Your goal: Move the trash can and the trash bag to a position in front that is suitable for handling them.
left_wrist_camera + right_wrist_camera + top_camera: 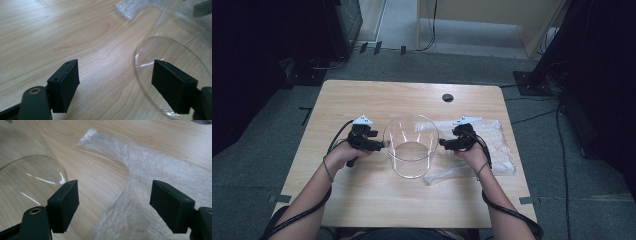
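Clear glass cylinder vase (411, 146) stands upright near the middle of the wooden table (362, 195). Walls are transparent and colourless, with a round open rim on top and a thicker disc base that catches white highlights; wood grain reads through it.

Left gripper (381, 145) sits just left of the vase, jaws spread wide with nothing pinched; in the left gripper view the vase base lies behind one jaw, contact unclear. Right gripper (443, 143) sits just right of the vase, jaws likewise wide and empty.

Crinkled clear plastic bag (492, 145) lies flat to the right of the vase, one strip reaching toward the base.

Table is light wood with a round cable hole (447, 97) beyond the vase. Grey carpet (252, 170) surrounds it; dark equipment stands and cables sit at the room edges.
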Motion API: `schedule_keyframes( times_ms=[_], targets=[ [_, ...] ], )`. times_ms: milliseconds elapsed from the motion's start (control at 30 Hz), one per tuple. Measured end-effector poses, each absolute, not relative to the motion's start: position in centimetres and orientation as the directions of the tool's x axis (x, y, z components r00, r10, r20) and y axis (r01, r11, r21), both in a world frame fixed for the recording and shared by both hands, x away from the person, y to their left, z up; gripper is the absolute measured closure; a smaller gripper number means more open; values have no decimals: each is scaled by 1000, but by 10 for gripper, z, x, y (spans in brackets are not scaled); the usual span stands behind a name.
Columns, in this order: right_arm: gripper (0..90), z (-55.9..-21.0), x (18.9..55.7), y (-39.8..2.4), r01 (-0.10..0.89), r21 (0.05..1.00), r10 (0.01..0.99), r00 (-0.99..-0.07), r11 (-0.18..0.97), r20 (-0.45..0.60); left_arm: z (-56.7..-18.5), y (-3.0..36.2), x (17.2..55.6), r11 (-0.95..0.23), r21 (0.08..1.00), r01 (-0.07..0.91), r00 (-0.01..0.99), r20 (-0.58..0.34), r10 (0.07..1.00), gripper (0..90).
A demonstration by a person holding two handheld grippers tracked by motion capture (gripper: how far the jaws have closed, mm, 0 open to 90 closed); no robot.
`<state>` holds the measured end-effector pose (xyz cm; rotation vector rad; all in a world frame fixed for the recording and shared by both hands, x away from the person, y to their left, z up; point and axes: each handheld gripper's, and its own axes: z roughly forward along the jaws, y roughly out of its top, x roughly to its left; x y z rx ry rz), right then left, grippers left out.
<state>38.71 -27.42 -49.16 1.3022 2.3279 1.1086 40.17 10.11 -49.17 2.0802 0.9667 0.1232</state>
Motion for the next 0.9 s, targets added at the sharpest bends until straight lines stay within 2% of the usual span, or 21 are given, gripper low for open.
schedule_keyframes(
  times_ms=[300,700,900],
  targets=[
    [168,-504,392,-282,671,661,818,-555,335,149,-494,100,400,-393,723,568,723,-211,658,210],
    [170,-511,394,-280,659,644,824,-561,390,75,-493,101,401,-383,722,576,717,-222,661,211],
    [218,-512,395,-279,649,642,837,-547,409,20,-493,100,401,-384,721,577,716,-221,662,214]
  ],
)
